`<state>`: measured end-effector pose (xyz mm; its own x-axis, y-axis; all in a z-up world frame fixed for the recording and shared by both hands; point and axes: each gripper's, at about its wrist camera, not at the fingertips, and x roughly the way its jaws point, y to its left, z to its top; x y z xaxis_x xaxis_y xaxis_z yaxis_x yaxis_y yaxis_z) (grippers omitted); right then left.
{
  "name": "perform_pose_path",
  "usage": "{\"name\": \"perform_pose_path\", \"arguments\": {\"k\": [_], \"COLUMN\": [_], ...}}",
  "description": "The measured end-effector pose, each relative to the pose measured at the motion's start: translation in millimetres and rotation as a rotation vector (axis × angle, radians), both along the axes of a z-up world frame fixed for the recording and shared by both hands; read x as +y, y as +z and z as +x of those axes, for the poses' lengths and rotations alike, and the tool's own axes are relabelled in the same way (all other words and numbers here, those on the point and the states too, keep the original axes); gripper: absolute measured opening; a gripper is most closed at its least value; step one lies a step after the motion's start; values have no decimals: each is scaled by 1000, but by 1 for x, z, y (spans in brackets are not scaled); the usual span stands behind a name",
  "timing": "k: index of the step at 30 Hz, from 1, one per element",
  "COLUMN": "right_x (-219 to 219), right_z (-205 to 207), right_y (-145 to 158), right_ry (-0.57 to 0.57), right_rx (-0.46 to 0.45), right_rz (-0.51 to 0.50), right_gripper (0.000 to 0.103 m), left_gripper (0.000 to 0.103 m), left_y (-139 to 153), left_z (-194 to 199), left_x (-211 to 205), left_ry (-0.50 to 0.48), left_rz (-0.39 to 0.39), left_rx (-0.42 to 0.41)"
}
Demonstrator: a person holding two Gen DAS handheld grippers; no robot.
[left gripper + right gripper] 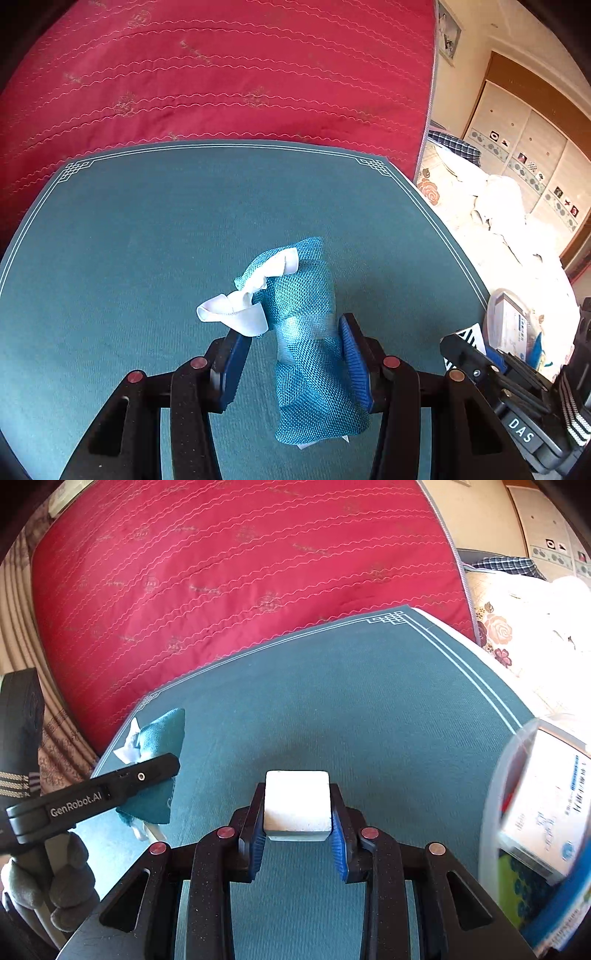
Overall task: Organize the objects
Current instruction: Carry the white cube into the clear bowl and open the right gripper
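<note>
Left hand-held gripper (pixel 295 354) is clamped on a soft teal mesh pouch (pixel 310 332) with white cloth (pixel 236 310) spilling from its mouth, held just above the green bench (pixel 147 221); likely light and floppy, best gripped mid-body. Right hand-held gripper (pixel 297 823) is clamped on a stiff white block (pixel 297 801), sides flat and easy to hold. Clear plastic bin (pixel 495 812) at bench's right edge holds printed boxes (pixel 546 805).

Red quilted mattress (pixel 221 74) behind teal table (pixel 147 221); sunlit wardrobe (pixel 524 147).
</note>
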<state>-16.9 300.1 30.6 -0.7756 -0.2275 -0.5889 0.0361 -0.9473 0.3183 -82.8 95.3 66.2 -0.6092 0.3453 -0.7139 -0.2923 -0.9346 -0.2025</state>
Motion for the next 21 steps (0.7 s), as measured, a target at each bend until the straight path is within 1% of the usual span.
{"name": "perform_pose_path", "arguments": {"k": [5,11,13,17,21], "right_x": [20,59,74,110,152], "right_z": [26,56,67,85,97], "right_y": [17,38,43,48,45], "right_ry": [-45,-143,-181,-280,-383], "right_rx": [37,82,93,93,67], "right_rz": [-4,-6,7,31,14], "right_gripper": [31,31,31,31,31], "left_gripper": [52,52,52,52,52], "left_y": [-2,0,2,4,7], "left_z": [9,21,26,35,43], "left_x": [15,32,39,51,61], "left_ry": [-45,-101,-122,-158,-190], "left_rz": [11,16,13,12,12], "left_rx": [-6,4,8,16,21]}}
